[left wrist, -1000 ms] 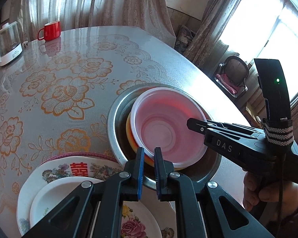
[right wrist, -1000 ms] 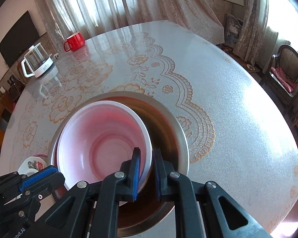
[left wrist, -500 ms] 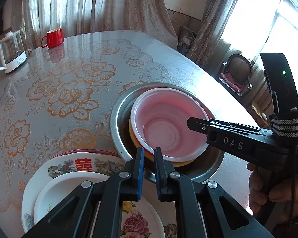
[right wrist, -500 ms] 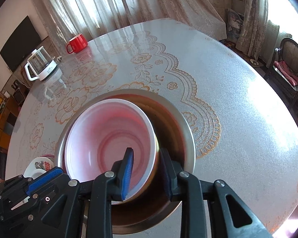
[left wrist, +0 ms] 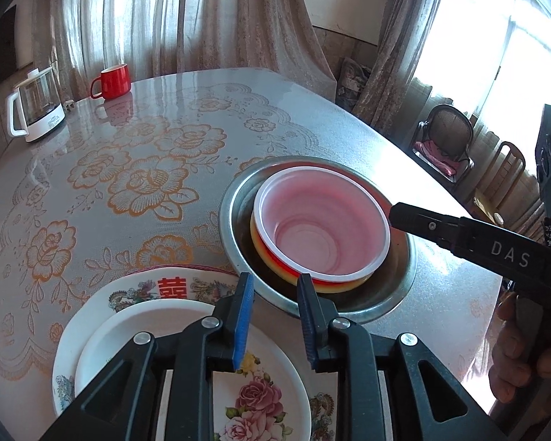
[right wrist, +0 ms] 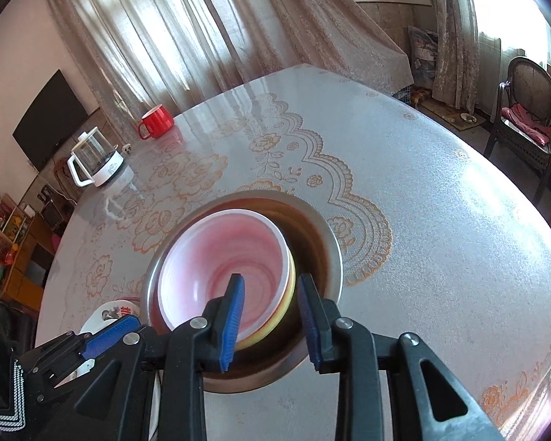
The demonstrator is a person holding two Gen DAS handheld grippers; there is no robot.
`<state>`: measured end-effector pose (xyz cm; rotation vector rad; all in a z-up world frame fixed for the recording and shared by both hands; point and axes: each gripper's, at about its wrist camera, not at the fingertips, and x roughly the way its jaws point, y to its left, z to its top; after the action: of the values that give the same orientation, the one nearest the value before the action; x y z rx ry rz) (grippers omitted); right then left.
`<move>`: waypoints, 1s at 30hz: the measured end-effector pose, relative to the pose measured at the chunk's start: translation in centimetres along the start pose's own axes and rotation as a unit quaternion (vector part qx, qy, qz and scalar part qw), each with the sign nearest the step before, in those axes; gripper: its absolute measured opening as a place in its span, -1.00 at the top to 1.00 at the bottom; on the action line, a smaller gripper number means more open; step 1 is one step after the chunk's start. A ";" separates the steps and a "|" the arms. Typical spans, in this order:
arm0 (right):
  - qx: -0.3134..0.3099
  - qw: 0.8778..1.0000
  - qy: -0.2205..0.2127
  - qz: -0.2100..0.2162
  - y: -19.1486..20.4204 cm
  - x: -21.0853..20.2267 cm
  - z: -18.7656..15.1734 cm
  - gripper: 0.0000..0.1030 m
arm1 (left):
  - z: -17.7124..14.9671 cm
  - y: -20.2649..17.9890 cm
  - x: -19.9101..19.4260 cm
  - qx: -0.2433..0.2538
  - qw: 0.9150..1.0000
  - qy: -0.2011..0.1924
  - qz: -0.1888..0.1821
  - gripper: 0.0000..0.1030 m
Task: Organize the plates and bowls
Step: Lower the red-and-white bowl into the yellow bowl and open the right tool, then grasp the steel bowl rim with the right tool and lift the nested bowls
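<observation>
- A pink plastic bowl [left wrist: 321, 224] with a white rim sits nested on a yellow bowl [left wrist: 275, 262], both inside a wide steel basin [left wrist: 393, 294] on the counter [left wrist: 312, 121].
- Left gripper [left wrist: 274, 286]: fingers spread wide, holding nothing, above the basin's near rim.
- Right gripper [right wrist: 270, 288]: fingers wide apart, empty, either side of the pink bowl's near rim.
- Just left of the basin, a small white rose plate [left wrist: 187, 334] lies stacked on a larger patterned plate [left wrist: 128, 290].
- Far across the counter stand a red mug [left wrist: 113, 81] and a glass kettle [left wrist: 36, 112].
</observation>
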<state>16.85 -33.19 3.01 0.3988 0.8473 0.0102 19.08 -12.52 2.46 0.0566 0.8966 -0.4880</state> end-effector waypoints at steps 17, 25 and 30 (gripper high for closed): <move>0.125 0.983 -0.015 0.133 -4.7 -1.6 -3.4 -0.09 | -0.9 2.9 -1.4 -0.032 0.999 -0.007 0.009 0.39; 0.151 0.980 -0.010 0.128 -5.4 -0.6 -3.7 -0.09 | 0.3 6.5 -1.4 -0.102 0.995 0.004 -0.018 0.34; 0.152 0.982 -0.003 0.115 -5.4 0.4 -4.0 0.36 | 1.4 7.4 -1.0 -0.113 0.993 0.003 -0.025 0.23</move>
<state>13.42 -36.82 -1.52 0.7829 0.7934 0.0949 22.77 -5.90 2.95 -0.1712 0.9558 -0.4297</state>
